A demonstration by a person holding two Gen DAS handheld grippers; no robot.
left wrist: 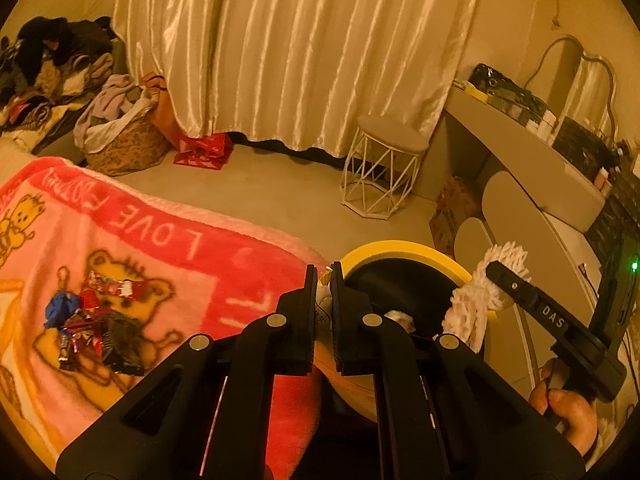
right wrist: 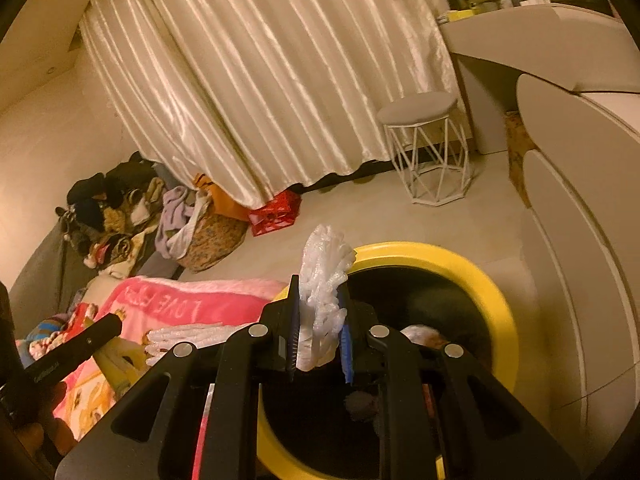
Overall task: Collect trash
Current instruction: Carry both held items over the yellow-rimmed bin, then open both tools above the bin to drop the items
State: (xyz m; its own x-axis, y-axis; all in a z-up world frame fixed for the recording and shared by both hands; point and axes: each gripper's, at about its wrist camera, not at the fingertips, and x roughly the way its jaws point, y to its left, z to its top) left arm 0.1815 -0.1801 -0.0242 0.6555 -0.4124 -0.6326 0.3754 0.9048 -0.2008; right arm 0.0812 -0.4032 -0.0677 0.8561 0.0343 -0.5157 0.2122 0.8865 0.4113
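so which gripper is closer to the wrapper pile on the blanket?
Left. The left gripper is over the blanket edge beside the candy wrappers; the right gripper, clamping white plastic, is farther off over the yellow bin.

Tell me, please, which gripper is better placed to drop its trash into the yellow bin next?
Probably the right gripper: its white plastic wad hangs over the yellow bin.
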